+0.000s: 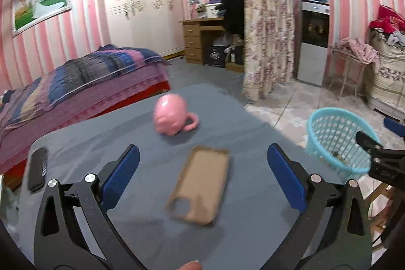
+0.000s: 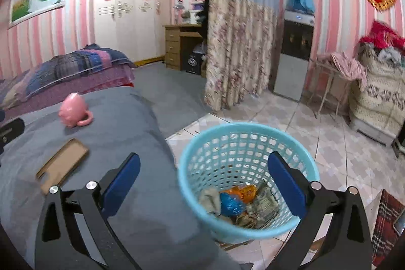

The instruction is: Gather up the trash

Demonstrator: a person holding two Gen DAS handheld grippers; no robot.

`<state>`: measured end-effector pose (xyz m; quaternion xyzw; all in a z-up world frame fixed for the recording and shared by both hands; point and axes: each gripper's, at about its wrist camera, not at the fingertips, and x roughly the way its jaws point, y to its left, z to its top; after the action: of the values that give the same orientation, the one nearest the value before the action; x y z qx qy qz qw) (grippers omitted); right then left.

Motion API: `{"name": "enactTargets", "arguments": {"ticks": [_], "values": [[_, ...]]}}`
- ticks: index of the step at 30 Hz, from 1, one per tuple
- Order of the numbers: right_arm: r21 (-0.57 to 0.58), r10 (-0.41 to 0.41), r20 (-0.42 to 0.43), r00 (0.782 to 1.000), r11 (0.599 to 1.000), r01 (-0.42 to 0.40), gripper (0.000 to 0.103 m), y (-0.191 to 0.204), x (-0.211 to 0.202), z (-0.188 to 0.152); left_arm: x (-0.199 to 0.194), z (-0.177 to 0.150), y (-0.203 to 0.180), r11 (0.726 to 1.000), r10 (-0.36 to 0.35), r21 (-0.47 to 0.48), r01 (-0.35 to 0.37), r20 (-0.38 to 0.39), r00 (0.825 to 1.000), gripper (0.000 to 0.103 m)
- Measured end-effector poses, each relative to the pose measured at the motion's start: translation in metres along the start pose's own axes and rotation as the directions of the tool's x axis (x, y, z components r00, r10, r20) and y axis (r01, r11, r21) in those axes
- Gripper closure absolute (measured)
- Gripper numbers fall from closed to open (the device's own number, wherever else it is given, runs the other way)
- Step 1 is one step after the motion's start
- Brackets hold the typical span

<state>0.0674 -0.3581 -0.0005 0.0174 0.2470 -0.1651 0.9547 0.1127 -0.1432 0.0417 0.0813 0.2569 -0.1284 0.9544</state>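
Note:
A light blue mesh basket [image 2: 246, 143] stands on the tiled floor beside the table and holds several wrappers [image 2: 240, 201], orange, blue and green. It also shows in the left wrist view [image 1: 336, 136]. My right gripper [image 2: 202, 181] is open and empty, above the basket's near rim. My left gripper [image 1: 202, 173] is open and empty, low over the grey table cloth [image 1: 240, 128], with a tan phone case [image 1: 200, 184] between its fingers' line of sight. The right gripper's tip shows at the left view's right edge [image 1: 374, 143].
A pink mug [image 1: 172, 118] lies upside down on the table beyond the phone case [image 2: 60, 163]. A black remote [image 1: 38, 168] lies at the table's left. A bed [image 1: 76, 82] is behind, a floral curtain [image 1: 268, 42] and a stool [image 1: 349, 67] to the right.

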Motion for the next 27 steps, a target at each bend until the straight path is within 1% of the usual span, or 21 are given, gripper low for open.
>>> {"name": "enactTargets", "arguments": {"ticks": [2,4,7,10,13,17,27], "values": [[-0.038,0.013,0.012,1.0,0.999,-0.012,0.004,0.017,-0.016,-0.007,-0.013,-0.011,0.017,1.0,0.019,-0.015,-0.019,0.005,1.0,0.005],[-0.056,0.013,0.016,1.0,0.998,-0.012,0.004,0.032,-0.029,-0.016,-0.024,-0.02,0.033,0.999,0.023,-0.041,-0.023,0.003,1.0,0.005],[-0.031,0.026,0.005,1.0,0.999,-0.025,0.004,0.043,-0.04,-0.02,-0.036,-0.032,0.054,0.997,0.018,-0.081,-0.018,-0.007,1.0,0.005],[-0.002,0.028,-0.001,1.0,1.0,-0.028,0.004,0.054,-0.05,-0.027,-0.043,-0.041,0.064,0.996,0.032,-0.086,-0.032,-0.002,0.999,0.005],[-0.005,0.032,0.006,0.999,0.999,-0.032,0.004,0.068,-0.058,-0.032,-0.048,-0.049,0.068,0.995,0.056,-0.082,-0.056,-0.003,0.998,0.005],[0.006,0.042,0.007,0.999,0.999,-0.042,0.004,0.074,-0.063,-0.039,-0.05,-0.056,0.069,0.995,0.075,-0.071,-0.075,0.0,0.997,0.005],[-0.013,0.058,0.01,0.998,0.998,-0.057,0.004,0.087,-0.073,-0.051,-0.053,-0.075,0.067,0.996,0.061,-0.069,-0.062,-0.011,0.998,0.005]]}}
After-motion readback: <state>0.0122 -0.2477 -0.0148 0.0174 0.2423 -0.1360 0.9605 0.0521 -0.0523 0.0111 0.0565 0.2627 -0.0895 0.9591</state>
